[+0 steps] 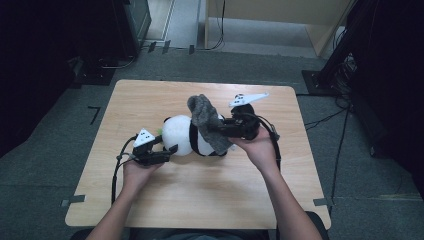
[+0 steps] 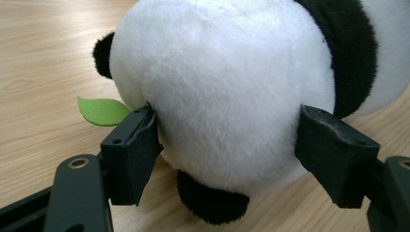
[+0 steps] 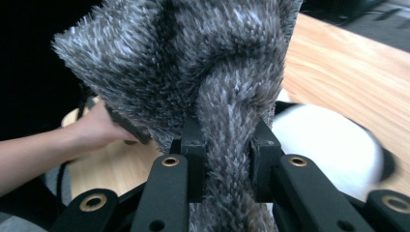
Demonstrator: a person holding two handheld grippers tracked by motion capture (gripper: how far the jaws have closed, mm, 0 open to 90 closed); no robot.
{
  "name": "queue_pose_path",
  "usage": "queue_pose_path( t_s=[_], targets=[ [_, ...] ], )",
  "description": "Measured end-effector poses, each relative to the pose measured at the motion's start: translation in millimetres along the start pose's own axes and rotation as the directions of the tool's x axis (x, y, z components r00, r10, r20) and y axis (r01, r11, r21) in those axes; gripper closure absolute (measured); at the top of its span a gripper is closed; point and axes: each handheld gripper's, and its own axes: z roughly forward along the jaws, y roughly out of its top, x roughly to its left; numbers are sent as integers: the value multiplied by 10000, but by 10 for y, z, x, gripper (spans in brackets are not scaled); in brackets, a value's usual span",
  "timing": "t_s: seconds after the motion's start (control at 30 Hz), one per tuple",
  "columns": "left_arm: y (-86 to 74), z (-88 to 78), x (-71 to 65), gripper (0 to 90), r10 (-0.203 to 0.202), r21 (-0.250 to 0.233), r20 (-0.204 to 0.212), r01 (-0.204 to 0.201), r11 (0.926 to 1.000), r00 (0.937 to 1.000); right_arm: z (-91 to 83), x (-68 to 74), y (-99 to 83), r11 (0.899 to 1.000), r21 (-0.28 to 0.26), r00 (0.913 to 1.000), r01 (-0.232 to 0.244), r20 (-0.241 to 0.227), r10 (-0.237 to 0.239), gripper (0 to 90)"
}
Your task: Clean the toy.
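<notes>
A black-and-white panda plush [image 1: 179, 134] lies on the wooden table [image 1: 210, 200]. My left gripper [image 1: 171, 149] is shut on its white head [image 2: 222, 87], one jaw pressing into the fur on each side. A green felt leaf [image 2: 101, 111] sticks out by the left jaw. A grey fuzzy cloth [image 1: 204, 117] hangs raised over the panda's body, and my right gripper [image 1: 214, 128] is shut on a bunched fold of it [image 3: 225, 145]. In the right gripper view the panda [image 3: 324, 145] lies below the cloth, and the left hand [image 3: 96, 130] is farther off.
Bare tabletop lies in front of the panda, toward the person. Dark equipment [image 1: 125, 25] stands on the floor beyond the table at the back left. A black stand with cables [image 1: 340, 65] is at the right, and a pale wooden panel [image 1: 275, 15] at the back.
</notes>
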Motion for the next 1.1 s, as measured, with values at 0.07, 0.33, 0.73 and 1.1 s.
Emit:
queue_pose_path(
  t_s=[0.07, 0.33, 0.73, 1.1],
  targets=[
    [2, 4, 9, 249, 21, -28, 6, -21, 10000, 10000, 133, 11, 28, 10000, 58, 9996, 79, -263, -77, 747],
    [4, 9, 6, 251, -104, -29, 20, 104, 9999, 9999, 625, 45, 168, 9996, 209, 9922, 202, -1233, -175, 749],
    [8, 4, -3, 257, -5, 20, -47, 5, 10000, 10000, 1300, -28, 93, 9949, 981, 9956, 218, -933, -126, 737],
    [1, 18, 4, 257, -17, 108, -132, 19, 9999, 9999, 1261, -53, 54, 9870, 1428, 9972, 736, 25, -747, 719]
  ],
)
